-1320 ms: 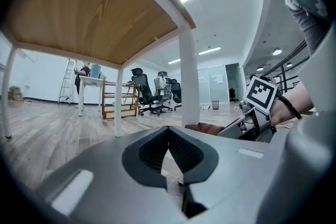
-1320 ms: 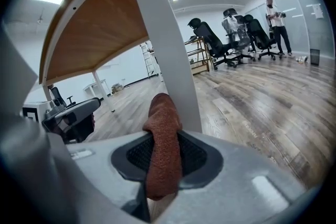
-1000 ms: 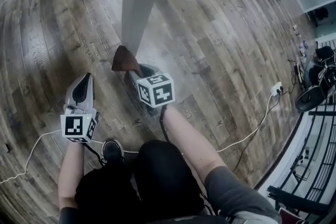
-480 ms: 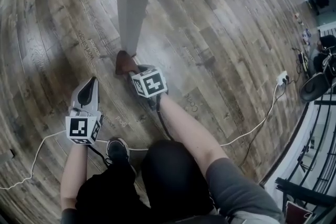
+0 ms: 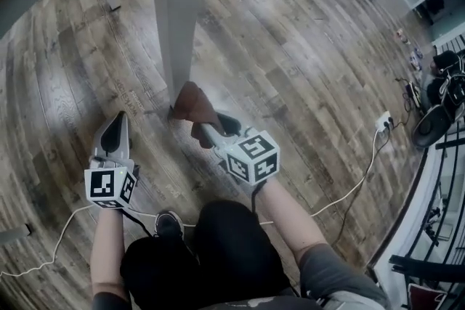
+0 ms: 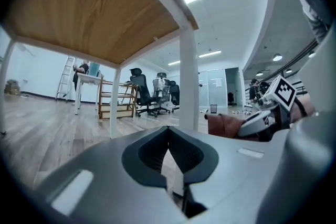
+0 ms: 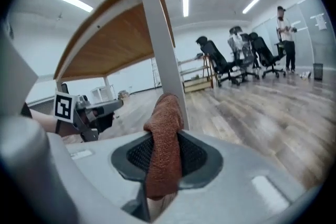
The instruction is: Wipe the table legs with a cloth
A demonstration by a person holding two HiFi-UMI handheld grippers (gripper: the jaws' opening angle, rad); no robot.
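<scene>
Brown cloth (image 5: pixel 190 104) was pinched in the right claw (image 7: pixel 165 152) and held at the foot of the white table leg (image 5: pixel 176 18). Left claw (image 6: pixel 168 148) was pressed together, empty, near the leg.

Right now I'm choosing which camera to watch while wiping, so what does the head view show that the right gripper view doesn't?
Only the head view shows the person's shoe and the white power strip on the floor. Only the right gripper view shows the tabletop's wooden underside, office chairs, a standing person, and the right gripper shut on the brown cloth. Both show that cloth at the white table leg, and the left gripper.
</scene>
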